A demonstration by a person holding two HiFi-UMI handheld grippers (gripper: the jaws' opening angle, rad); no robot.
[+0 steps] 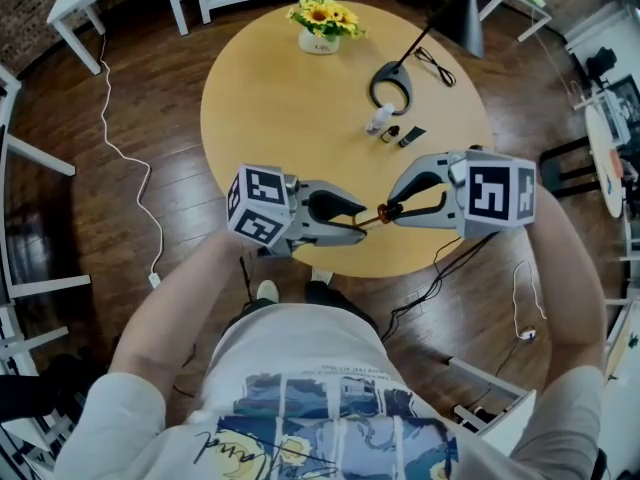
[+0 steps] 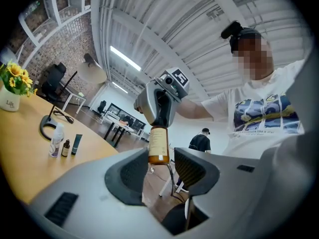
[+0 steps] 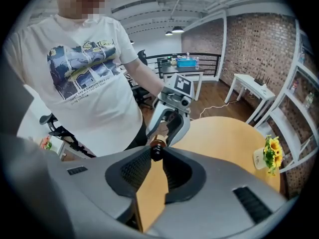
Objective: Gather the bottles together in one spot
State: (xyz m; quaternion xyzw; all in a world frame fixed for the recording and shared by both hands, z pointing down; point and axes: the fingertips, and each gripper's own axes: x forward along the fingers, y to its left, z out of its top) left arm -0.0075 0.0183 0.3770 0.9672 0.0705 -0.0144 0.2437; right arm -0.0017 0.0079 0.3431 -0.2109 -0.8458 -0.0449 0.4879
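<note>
One amber bottle [image 2: 159, 143], base clamped in left fingers [image 2: 127, 176], cap pinched by right fingers [image 3: 133, 171].

We are counting four bottles in all. One amber bottle [image 2: 159, 143] is sitting between two grippers, the left gripper [image 1: 361, 220] and the right gripper [image 1: 392, 212]. Three more are on the one round table [image 1: 270, 118]: one white bottle [image 1: 379, 119], one small brown bottle [image 1: 390, 133] and one slim dark bottle [image 1: 411, 137]. On that same table we are also counting one pot of sunflowers [image 1: 320, 26], one desk lamp [image 1: 390, 83] with a ring-shaped base, and one black cable [image 1: 435, 66].
</note>
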